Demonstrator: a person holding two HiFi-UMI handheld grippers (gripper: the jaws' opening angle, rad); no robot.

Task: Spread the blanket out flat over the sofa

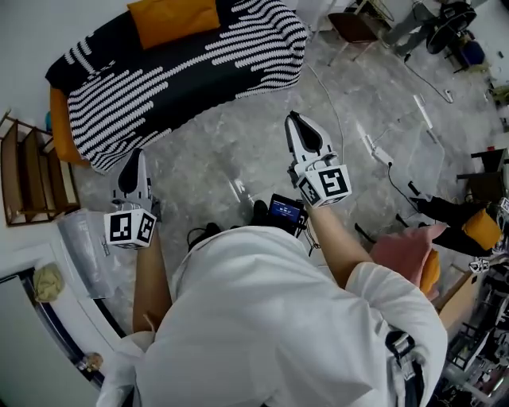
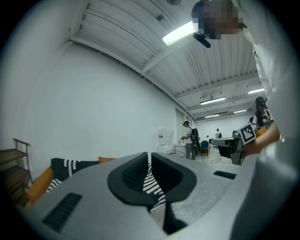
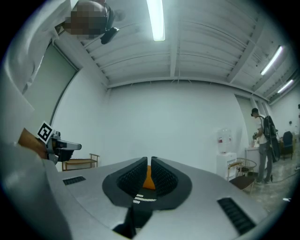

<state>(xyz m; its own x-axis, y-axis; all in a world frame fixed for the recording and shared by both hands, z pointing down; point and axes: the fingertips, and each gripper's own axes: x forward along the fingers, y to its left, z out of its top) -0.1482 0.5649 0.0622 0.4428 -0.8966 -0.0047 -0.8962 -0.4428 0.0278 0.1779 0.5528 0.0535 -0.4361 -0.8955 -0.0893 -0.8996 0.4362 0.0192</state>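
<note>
Fig.: My left tool [image 1: 135,159] and right tool [image 1: 297,121], both pressed together, empty. Striped blanket [image 1: 183,67] drapes sofa [image 1: 58,119] at 11 o'clock, apart from both; long axis 8-to-2 o'clock. Left tool nearer 8 o'clock end.

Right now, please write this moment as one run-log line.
left gripper: shut, empty | right gripper: shut, empty | blanket: draped over sofa, untouched

The blanket [image 1: 183,71] lies over the sofa [image 1: 60,127], with a cushion [image 1: 173,19] on top at the rear. A shelf [image 1: 32,171] stands left of the sofa. The left gripper [image 1: 136,154] and right gripper [image 1: 295,119] are before the sofa, apart from it.
</note>
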